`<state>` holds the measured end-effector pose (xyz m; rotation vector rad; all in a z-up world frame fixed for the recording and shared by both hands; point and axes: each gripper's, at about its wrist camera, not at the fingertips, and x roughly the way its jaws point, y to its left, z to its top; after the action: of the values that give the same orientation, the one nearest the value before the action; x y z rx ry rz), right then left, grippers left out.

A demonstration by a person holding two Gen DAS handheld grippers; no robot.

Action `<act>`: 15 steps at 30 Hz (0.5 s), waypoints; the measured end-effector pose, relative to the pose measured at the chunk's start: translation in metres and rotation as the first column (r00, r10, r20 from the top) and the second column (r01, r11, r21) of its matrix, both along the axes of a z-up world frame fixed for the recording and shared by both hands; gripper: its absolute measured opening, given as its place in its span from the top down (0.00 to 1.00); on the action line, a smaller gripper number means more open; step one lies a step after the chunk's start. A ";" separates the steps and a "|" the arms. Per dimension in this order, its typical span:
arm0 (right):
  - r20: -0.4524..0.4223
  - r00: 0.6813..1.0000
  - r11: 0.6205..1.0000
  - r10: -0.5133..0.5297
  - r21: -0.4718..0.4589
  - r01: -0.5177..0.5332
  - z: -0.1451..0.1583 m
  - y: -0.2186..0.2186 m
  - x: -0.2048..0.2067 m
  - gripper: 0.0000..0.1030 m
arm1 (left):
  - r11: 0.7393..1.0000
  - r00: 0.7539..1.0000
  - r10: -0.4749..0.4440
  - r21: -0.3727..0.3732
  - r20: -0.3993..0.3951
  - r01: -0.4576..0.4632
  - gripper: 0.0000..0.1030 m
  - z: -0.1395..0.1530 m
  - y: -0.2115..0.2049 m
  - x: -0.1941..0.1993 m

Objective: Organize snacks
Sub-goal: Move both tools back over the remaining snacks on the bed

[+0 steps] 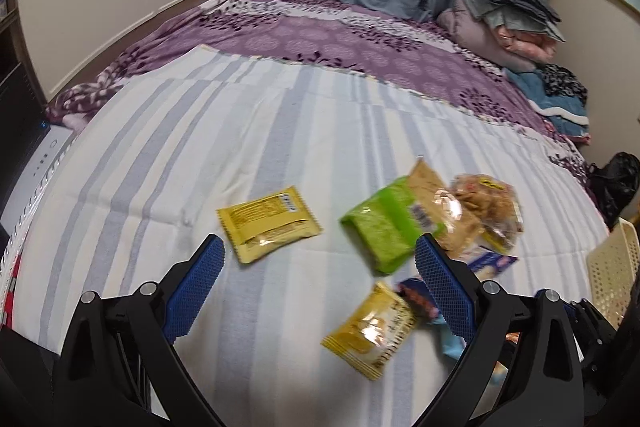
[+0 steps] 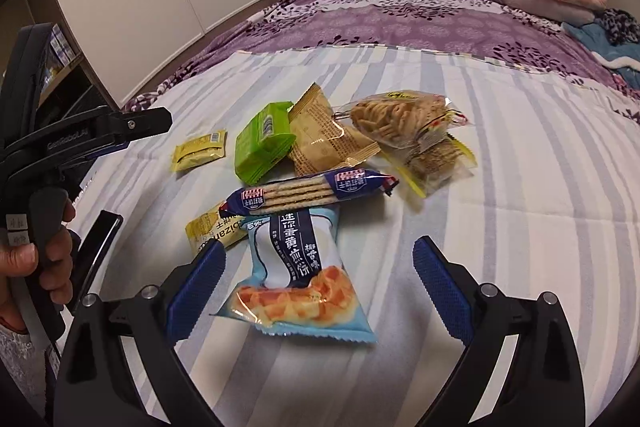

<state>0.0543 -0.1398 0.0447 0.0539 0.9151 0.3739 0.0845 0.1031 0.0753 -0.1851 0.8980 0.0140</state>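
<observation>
Hovering over the snack pile on the bed (image 2: 520, 187), and we're right at the picking stage, nothing lifted yet. Nearest to us is the light blue cookie packet (image 2: 296, 279), lying flat on the striped sheet with its far end tucked under the dark blue cracker sleeve (image 2: 310, 191). The right claw (image 2: 318, 277) is spread wide, empty, its blue pads on either side of that packet but clear of it. By our reckoning the next move is to drop down and pinch it, then carry it to the perforated cream basket (image 1: 612, 267) at the right edge of the left view. Further out sit the green pack (image 2: 264, 143), the tan packet (image 2: 328, 143) and two clear bags of crisps. The left claw (image 1: 320, 279) also gapes, holding nothing, above the bed with a yellow sachet (image 1: 269, 225) just ahead.
</observation>
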 end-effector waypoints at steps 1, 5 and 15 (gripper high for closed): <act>-0.002 1.000 1.000 0.005 -0.006 -0.005 -0.002 0.002 0.001 0.09 | 1.000 1.000 0.015 0.014 -0.011 -0.014 0.06 -0.006 0.004 0.005; -0.013 1.000 0.999 0.021 -0.036 -0.022 -0.011 0.010 0.004 0.09 | 0.998 0.998 0.046 0.033 -0.046 -0.045 0.06 -0.023 0.012 0.019; -0.026 0.998 0.995 0.049 -0.088 -0.051 -0.025 0.026 0.010 0.09 | 0.994 0.990 0.081 0.076 -0.116 -0.073 0.05 -0.057 0.019 0.045</act>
<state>0.0645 -0.1142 0.0196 -0.0464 0.9571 0.3796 0.1298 0.1220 0.0185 -0.1537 1.0076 0.1301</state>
